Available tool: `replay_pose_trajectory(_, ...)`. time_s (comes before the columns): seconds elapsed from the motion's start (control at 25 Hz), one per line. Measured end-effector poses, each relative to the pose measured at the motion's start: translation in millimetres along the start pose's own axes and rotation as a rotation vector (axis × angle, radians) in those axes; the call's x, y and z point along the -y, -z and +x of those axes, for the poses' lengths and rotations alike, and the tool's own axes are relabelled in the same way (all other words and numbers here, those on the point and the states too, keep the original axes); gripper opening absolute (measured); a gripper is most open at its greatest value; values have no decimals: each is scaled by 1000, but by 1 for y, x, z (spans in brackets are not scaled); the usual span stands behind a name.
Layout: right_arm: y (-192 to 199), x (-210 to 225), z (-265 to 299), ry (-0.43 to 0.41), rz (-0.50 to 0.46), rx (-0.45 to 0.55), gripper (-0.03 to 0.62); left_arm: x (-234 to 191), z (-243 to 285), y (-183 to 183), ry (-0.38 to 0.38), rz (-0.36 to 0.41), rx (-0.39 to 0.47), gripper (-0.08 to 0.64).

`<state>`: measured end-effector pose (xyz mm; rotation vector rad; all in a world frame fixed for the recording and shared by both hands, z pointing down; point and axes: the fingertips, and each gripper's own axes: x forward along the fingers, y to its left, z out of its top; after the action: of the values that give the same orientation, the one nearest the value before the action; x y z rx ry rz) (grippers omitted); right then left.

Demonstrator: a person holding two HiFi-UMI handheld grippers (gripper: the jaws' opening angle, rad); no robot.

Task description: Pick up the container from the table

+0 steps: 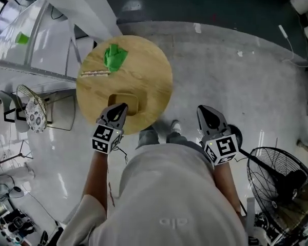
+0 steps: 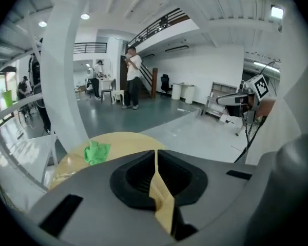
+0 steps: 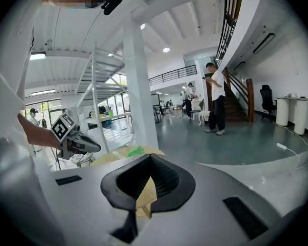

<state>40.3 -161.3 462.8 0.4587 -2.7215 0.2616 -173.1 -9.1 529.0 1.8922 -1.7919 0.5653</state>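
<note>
A round table [image 1: 149,70] of smooth, pale wood grain is seen from above. On it, toward 11 o'clock, lies a crumpled bright green cloth [image 1: 114,56]. Just below it, near 9 o'clock, is a thin bundle of pale sticks [image 1: 95,74]. At the table's 6 o'clock edge sits the container [image 1: 127,100], a shallow, squarish wooden box with rounded corners, the same tan as the tabletop. It rests on the table, so the pick-up is not yet done.

The left gripper [image 1: 120,109], grey plastic with ribbed black pads, hovers at the container's near rim. Its jaws are pressed together with nothing between them. Whether it touches the box cannot be told. It would likely need to open before gripping.

Off the table at 3 o'clock, the right gripper [image 1: 205,114] hangs over the glossy grey floor, jaws likewise closed and empty. Farther right stands a black wire-caged floor fan [image 1: 282,183].
</note>
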Motion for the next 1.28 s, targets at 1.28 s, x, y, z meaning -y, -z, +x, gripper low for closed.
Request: replay_pose_trajectory(1.28, 39, -9, -51, 478, 134, -130, 25, -46, 148, 146, 448, 628, -511, 147)
